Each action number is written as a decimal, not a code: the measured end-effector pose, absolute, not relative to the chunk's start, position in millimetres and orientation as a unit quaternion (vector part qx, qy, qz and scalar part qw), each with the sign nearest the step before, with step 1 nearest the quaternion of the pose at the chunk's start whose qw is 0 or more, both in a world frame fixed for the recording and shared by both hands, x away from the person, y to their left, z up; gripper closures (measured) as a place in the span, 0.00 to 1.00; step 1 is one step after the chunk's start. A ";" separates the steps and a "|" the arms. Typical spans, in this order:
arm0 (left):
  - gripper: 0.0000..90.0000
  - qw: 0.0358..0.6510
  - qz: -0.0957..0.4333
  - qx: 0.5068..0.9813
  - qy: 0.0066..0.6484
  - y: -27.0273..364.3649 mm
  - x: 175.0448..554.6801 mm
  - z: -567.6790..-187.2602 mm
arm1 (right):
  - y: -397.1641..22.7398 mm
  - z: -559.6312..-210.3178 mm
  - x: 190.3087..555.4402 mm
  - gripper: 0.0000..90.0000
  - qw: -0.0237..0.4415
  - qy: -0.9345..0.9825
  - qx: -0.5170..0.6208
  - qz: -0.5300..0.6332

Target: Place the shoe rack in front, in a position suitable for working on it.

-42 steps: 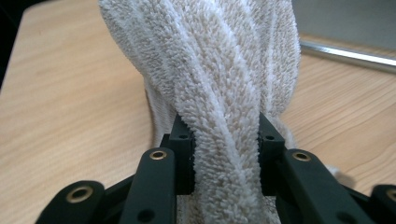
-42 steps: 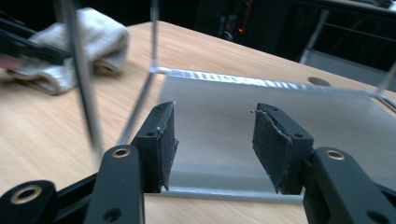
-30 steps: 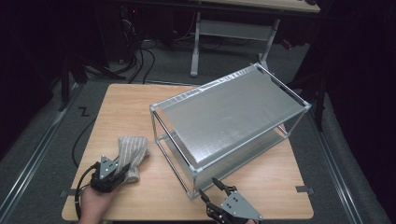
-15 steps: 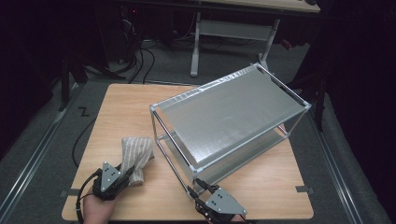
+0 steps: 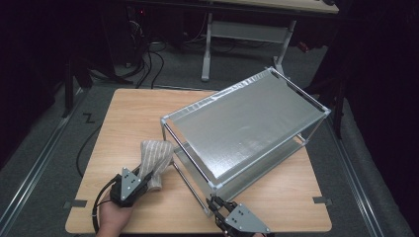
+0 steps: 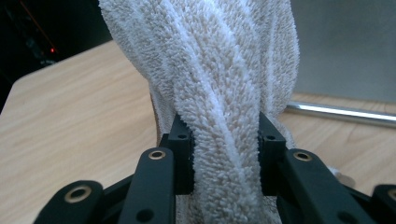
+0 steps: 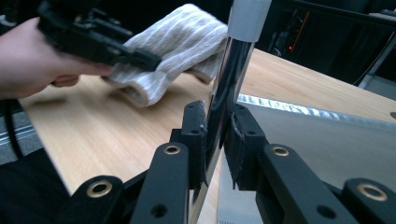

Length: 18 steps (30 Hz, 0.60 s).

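Bench [image 5: 128, 113]: light wood top, centre of the high view, dark floor around it
Rack [image 5: 247, 128]: metal frame with two grey shelves, set slantwise over the centre and right of the high view
Towel [image 5: 154, 159]: pale ribbed terry, bunched, lower left of centre in the high view, just beside the rack's near left edge; its far end lies on the bench
Left gripper [image 6: 225, 156]: lower left of the high view, in the person's hand; fingers clamped on a twisted fold of the towel, pile bulging between the pads
Right gripper [image 7: 218, 140]: bottom edge of the high view, right of centre; fingers have just been closing and now pinch the post
Post [image 7: 229, 88]: chrome upright at the rack's near corner, white cap on top, standing between the right fingers
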<state>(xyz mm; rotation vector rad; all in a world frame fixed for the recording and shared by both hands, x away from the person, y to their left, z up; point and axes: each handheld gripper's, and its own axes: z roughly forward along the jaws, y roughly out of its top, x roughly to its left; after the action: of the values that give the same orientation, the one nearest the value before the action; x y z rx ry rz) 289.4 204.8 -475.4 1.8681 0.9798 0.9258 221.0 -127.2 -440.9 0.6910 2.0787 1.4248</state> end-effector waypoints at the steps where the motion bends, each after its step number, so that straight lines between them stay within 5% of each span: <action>1: 0.74 0.410 0.368 0.740 0.386 202.1 291.5 -475.0 | -130.6 -441.0 218.3 0.87 0.263 0.768 0.253 0.526; 9: 0.75 0.439 0.410 0.721 0.347 179.5 296.8 -471.1 | -147.9 -440.9 202.9 0.86 0.281 0.764 0.264 0.517; 18: 0.77 0.411 0.350 0.752 0.378 174.8 319.6 -485.4 | -151.1 -440.9 198.0 0.86 0.285 0.761 0.271 0.515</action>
<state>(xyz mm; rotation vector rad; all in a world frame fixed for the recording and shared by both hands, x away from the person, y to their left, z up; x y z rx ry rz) 319.6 174.8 -485.4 1.8938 0.9517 0.8797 198.0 -151.1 -440.9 0.7238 2.0363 1.3782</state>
